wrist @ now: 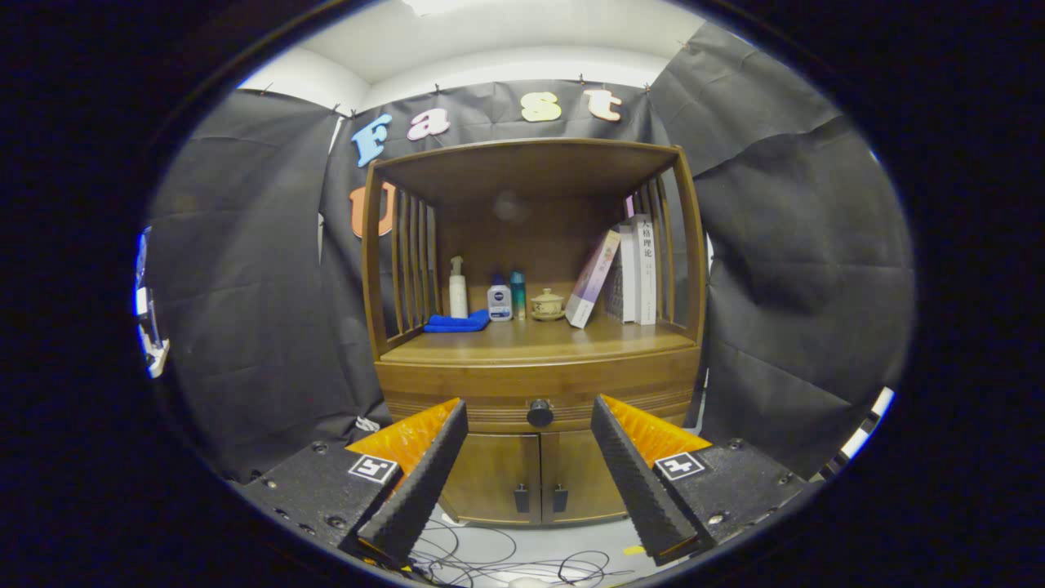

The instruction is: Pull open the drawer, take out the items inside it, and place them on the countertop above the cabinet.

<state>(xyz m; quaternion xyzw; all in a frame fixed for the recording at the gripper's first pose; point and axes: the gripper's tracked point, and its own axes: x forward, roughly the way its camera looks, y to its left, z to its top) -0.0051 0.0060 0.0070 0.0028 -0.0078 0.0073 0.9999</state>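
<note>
A: Item one, the gripper (529,408). State?

B: Fingers spread wide apart, nothing between the pads, nothing touched. It sits well short of the cabinet (535,359), pointing straight at its front.

A: Item two, the drawer (490,388).

B: Closed, flush with the cabinet front, directly beneath the countertop (531,341). One dark round knob (540,413) at its centre, seen in the gap between the two fingers and beyond their tips. Contents hidden.

A: Below the drawer?

B: Two cabinet doors (535,478), shut, each with a small dark handle near the middle seam.

A: Countertop stock, left to right.

B: Folded blue cloth (457,323) at the left, against the slatted side. White pump bottle (458,288) standing upright just behind it. Then a small white bottle with a dark blue label (500,299), a teal bottle (518,293) just beside that, and a pale lidded cup on a saucer (547,305). At the right, books (633,269): one leaning left, the others upright against the right slats. The front strip of the countertop is bare wood.

A: Surroundings?

B: Black cloth wall (245,310) on both sides and behind. Loose cables (522,559) lying on the pale floor in front of the cabinet base, under the fingers.
</note>
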